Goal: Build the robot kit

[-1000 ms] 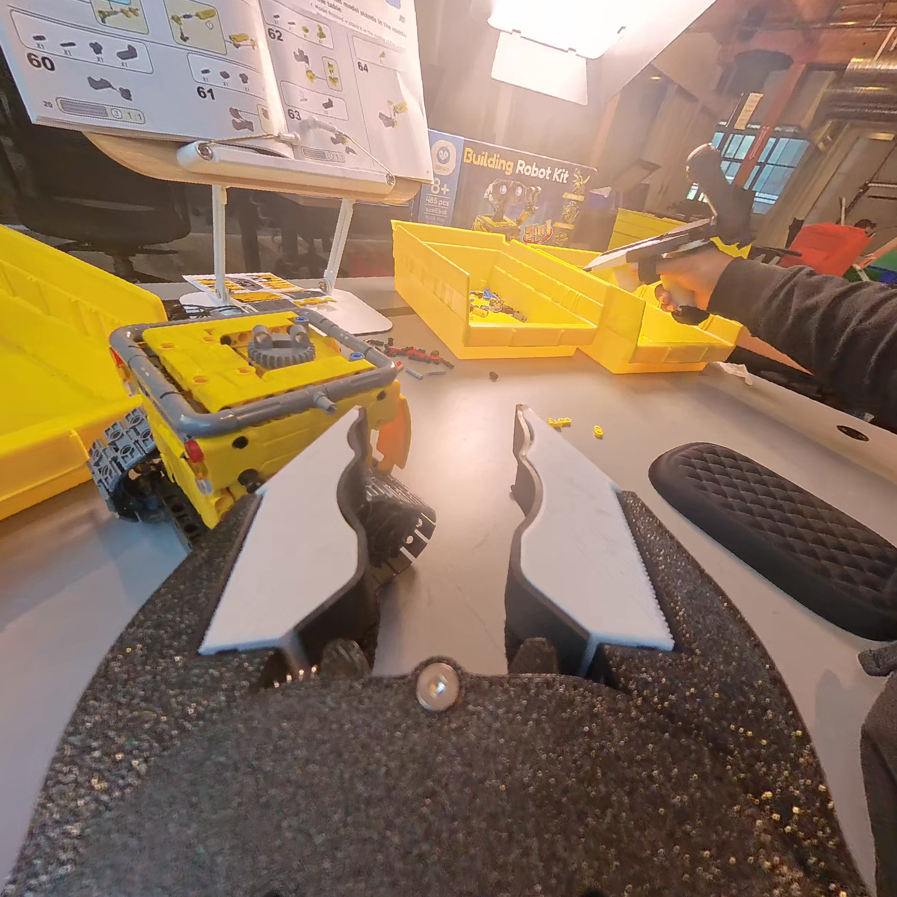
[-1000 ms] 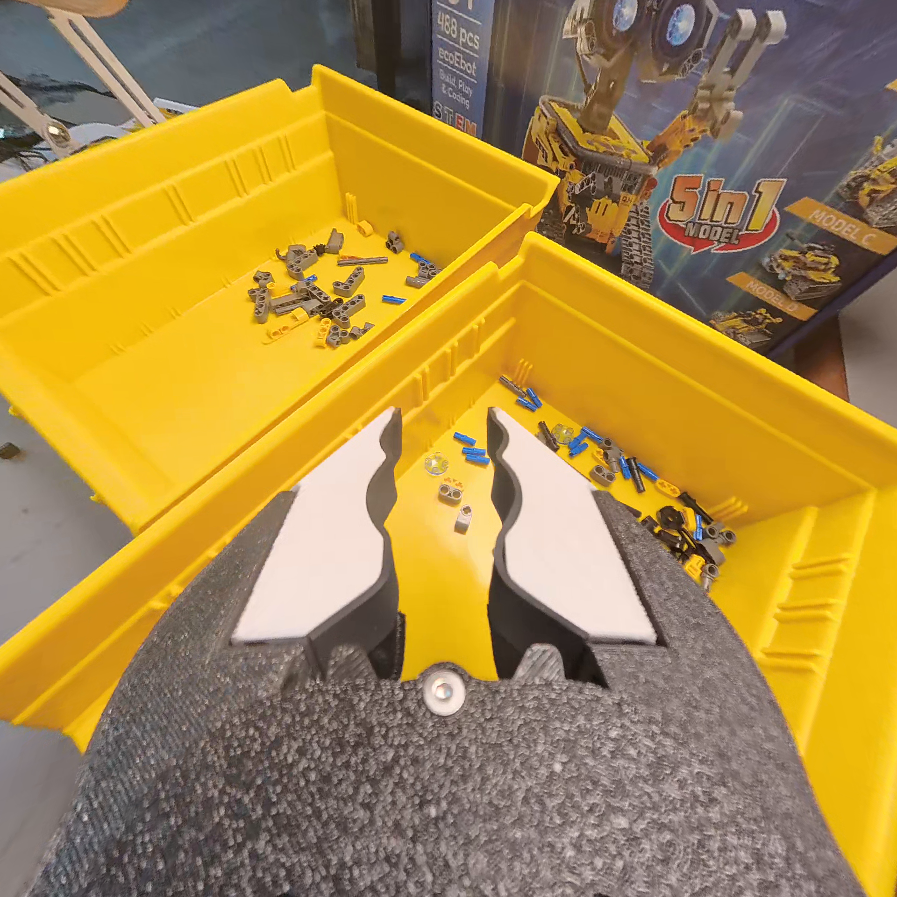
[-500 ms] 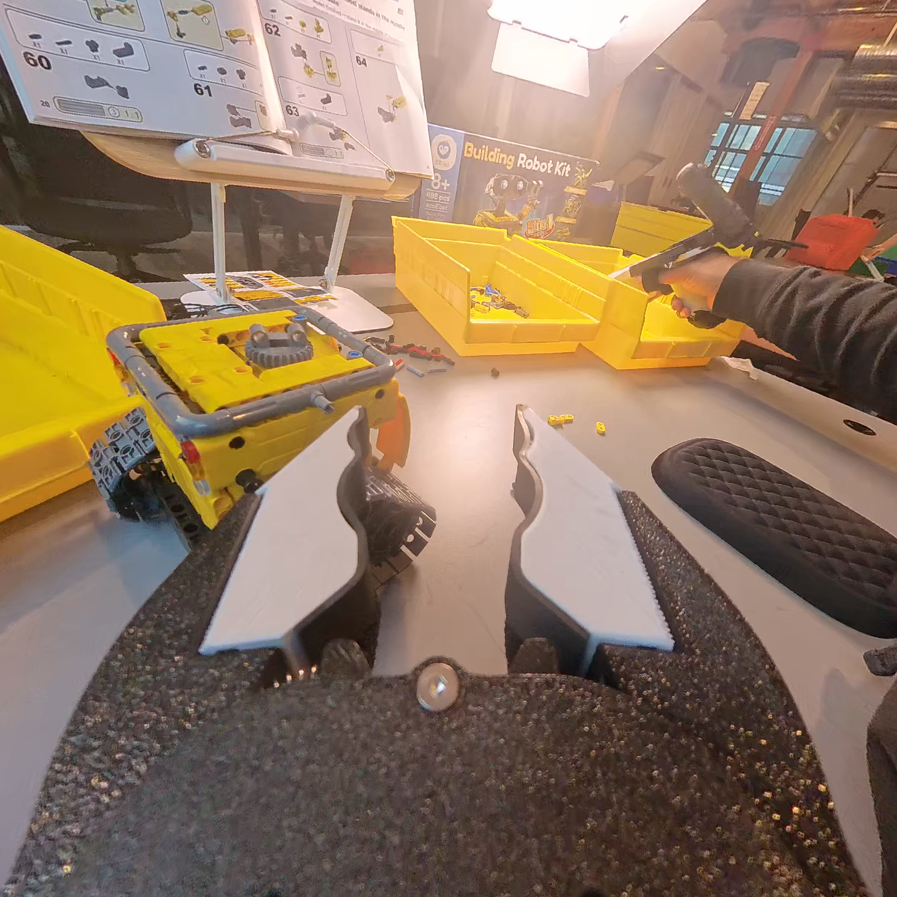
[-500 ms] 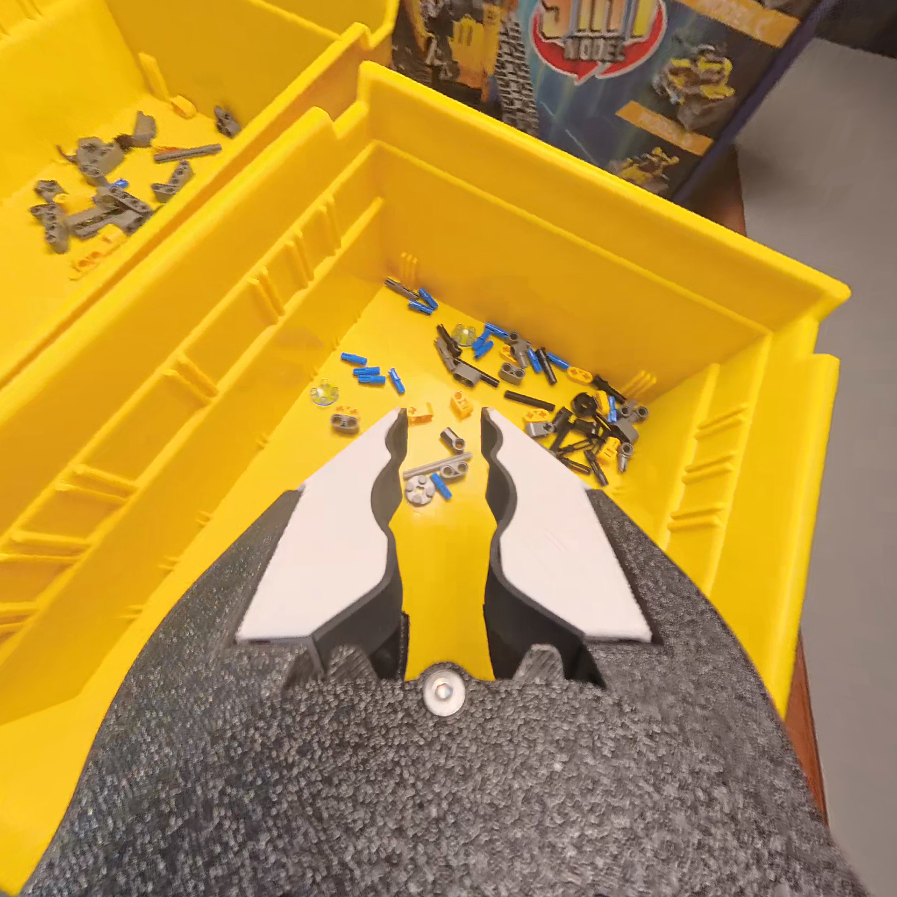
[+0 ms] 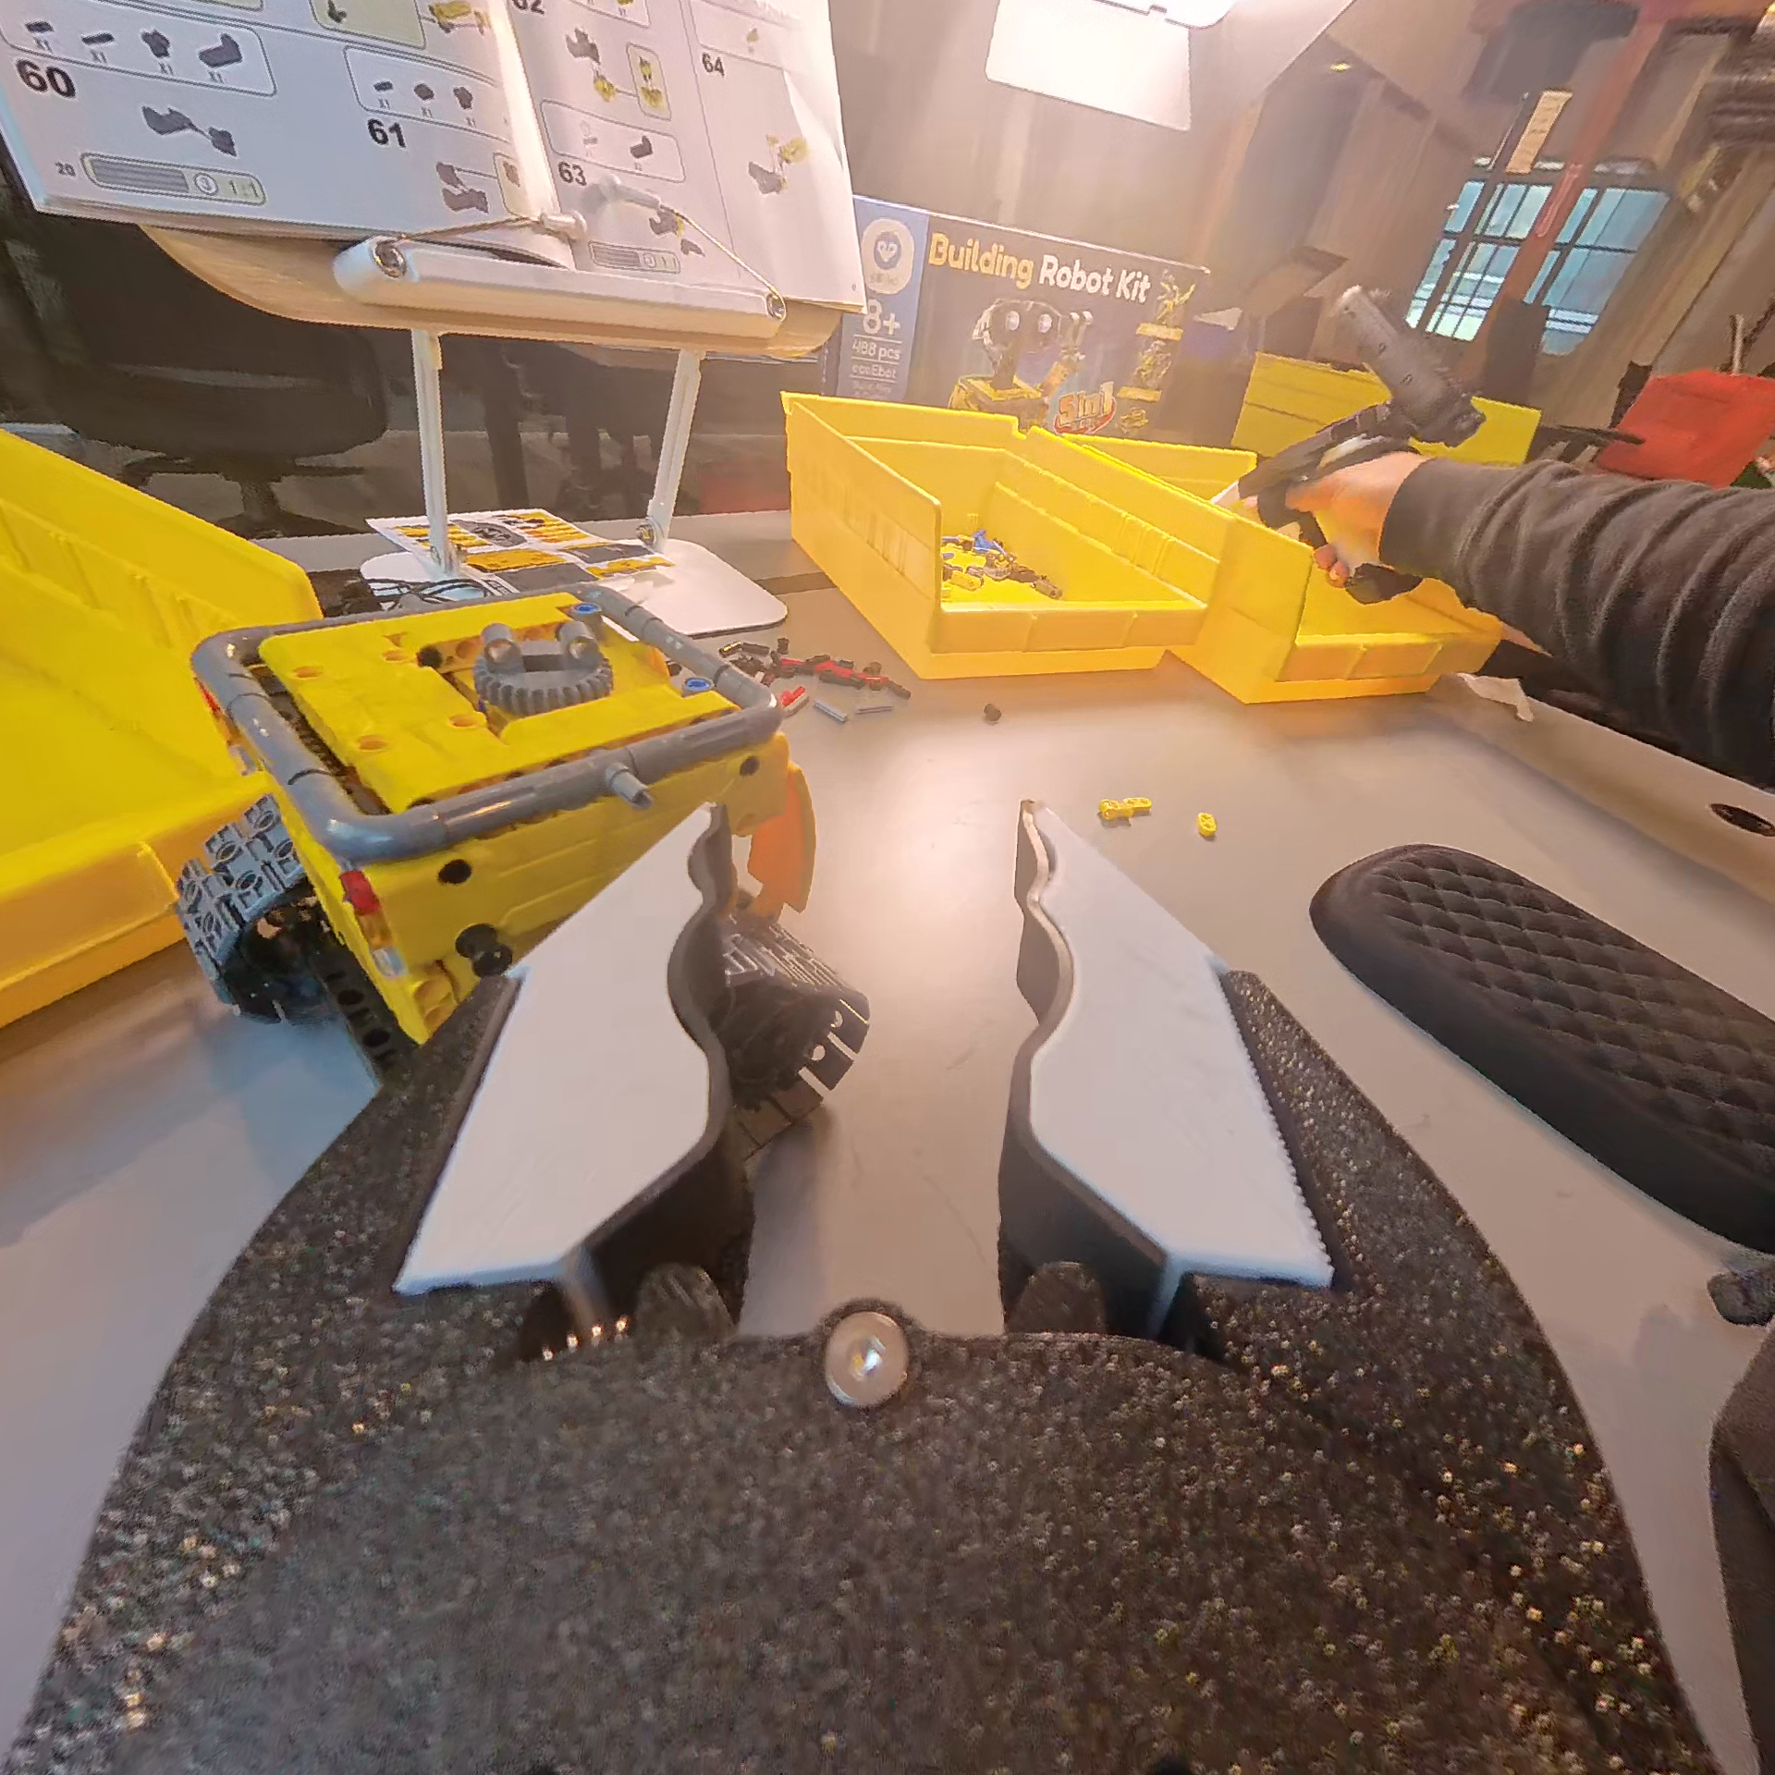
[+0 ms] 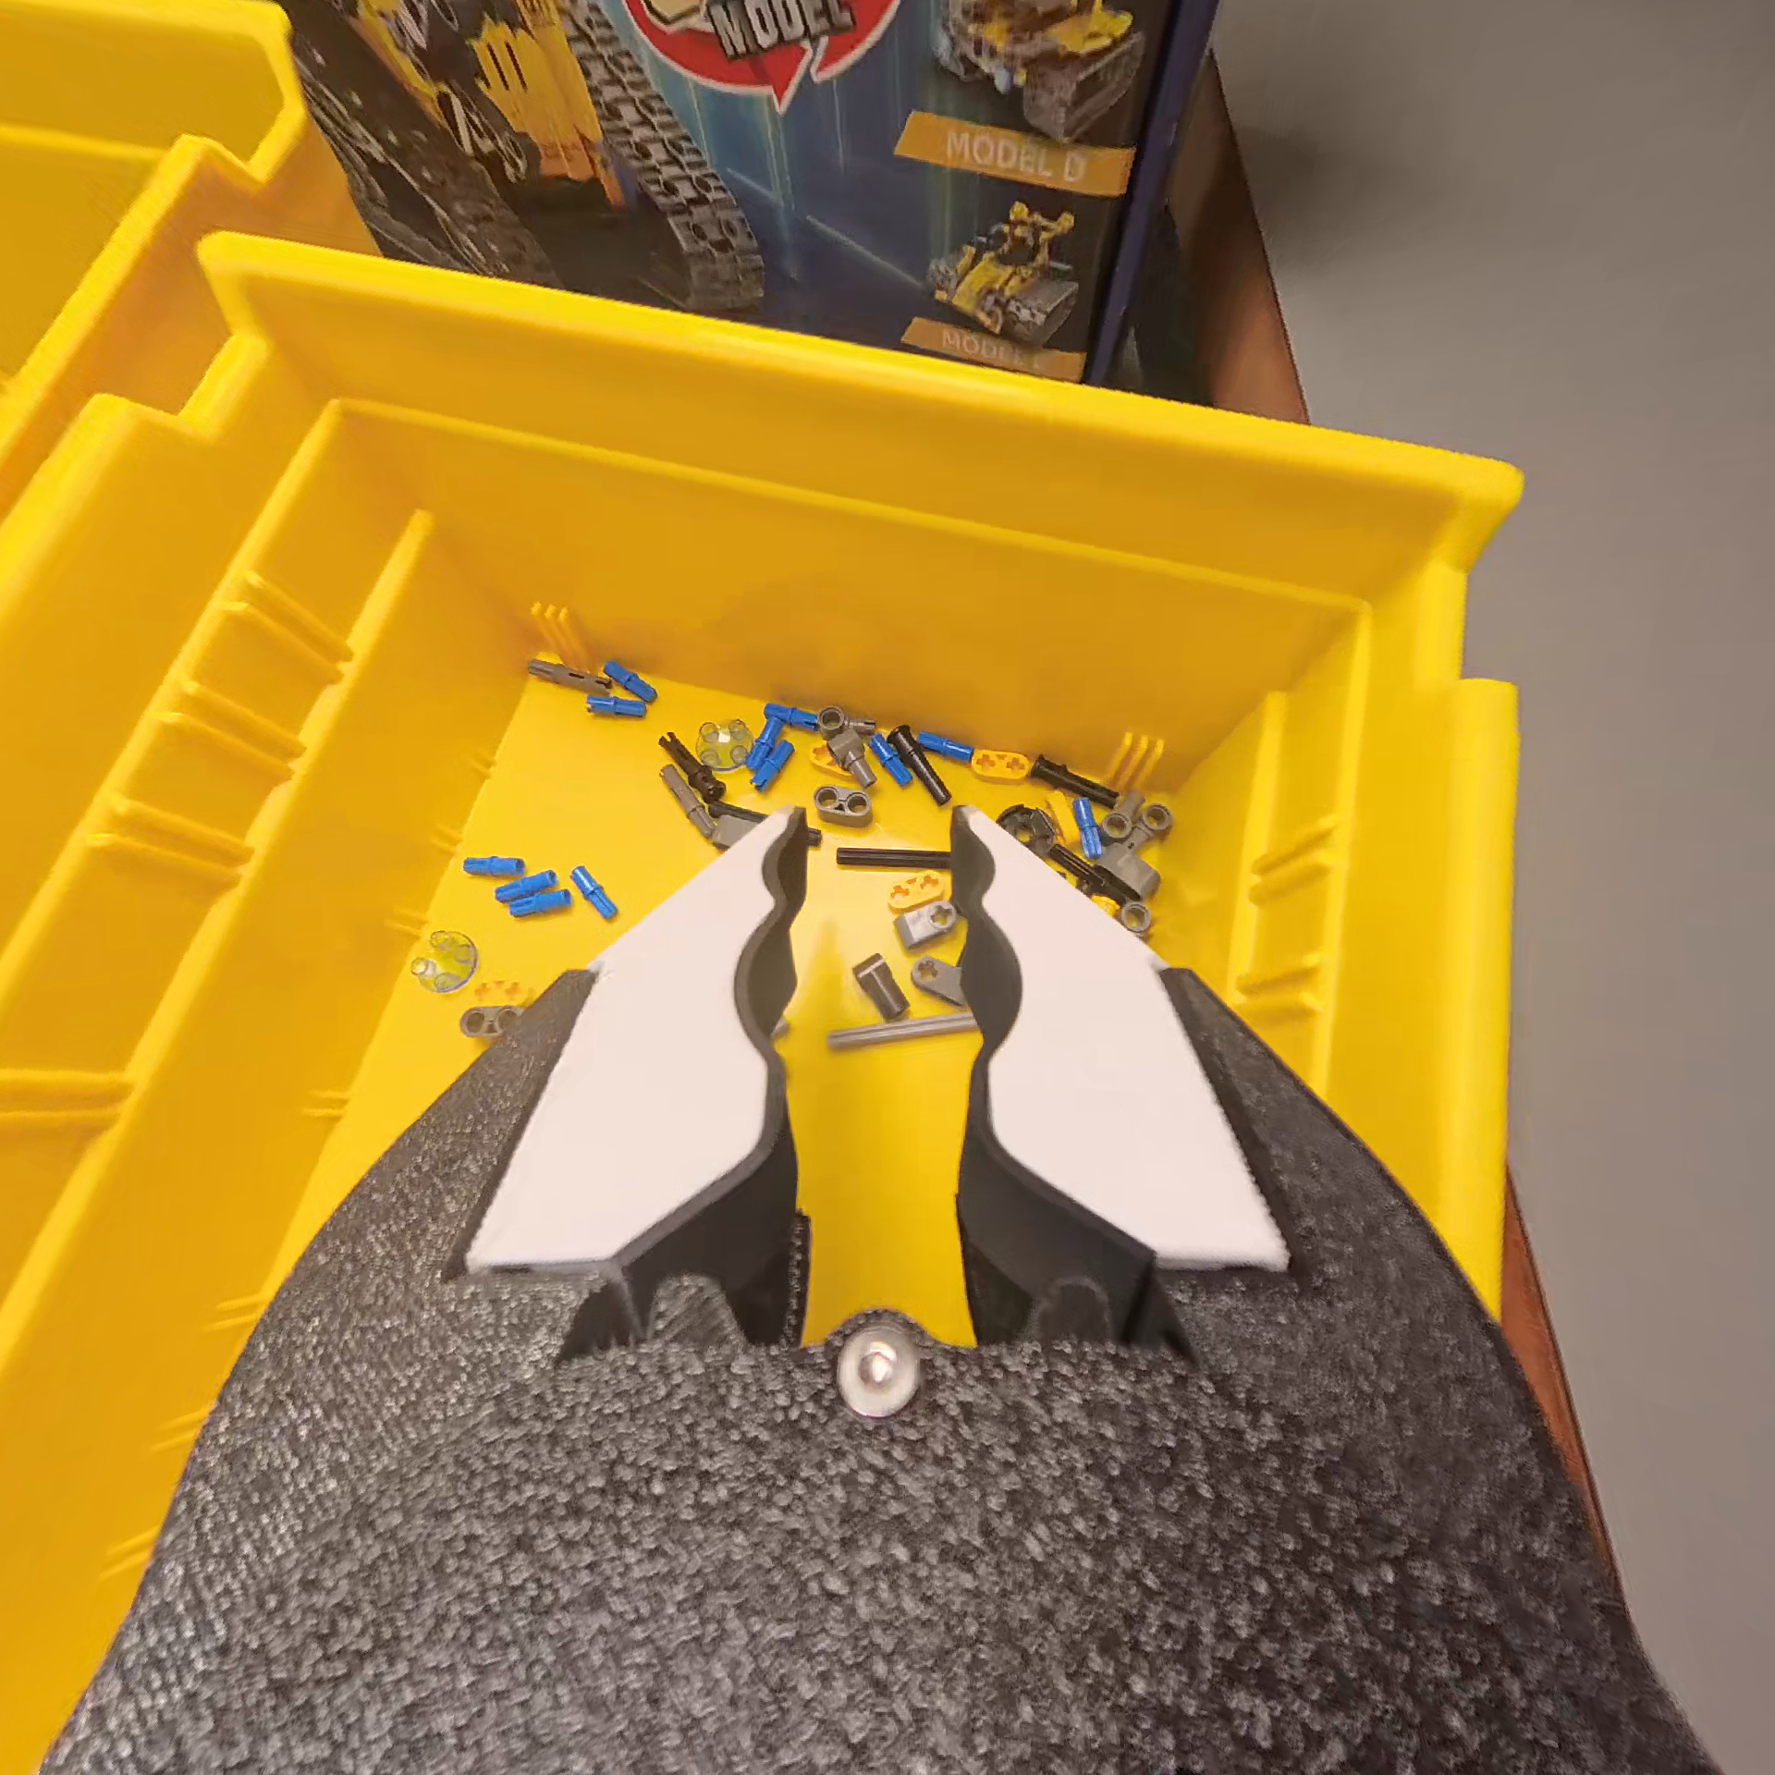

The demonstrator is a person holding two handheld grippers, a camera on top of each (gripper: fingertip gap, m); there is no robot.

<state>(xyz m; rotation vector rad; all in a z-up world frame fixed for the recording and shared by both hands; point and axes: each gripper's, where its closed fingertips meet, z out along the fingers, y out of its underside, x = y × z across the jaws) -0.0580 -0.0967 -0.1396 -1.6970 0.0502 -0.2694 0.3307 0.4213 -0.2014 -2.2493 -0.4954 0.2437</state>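
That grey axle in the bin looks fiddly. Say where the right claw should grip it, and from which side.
Grip the grey axle at mid-length, from above. It lies flat in the yellow bin, crosswise to the open right claw, so probably turn it a quarter to close across the shaft.

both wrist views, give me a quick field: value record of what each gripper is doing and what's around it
left gripper: open, empty, low over the grey table
nearest left: yellow brick vehicle, left finger in front of its track
right gripper: open, empty, inside yellow bin
under right: loose small parts, blue pins, black axle
behind bin: kit box
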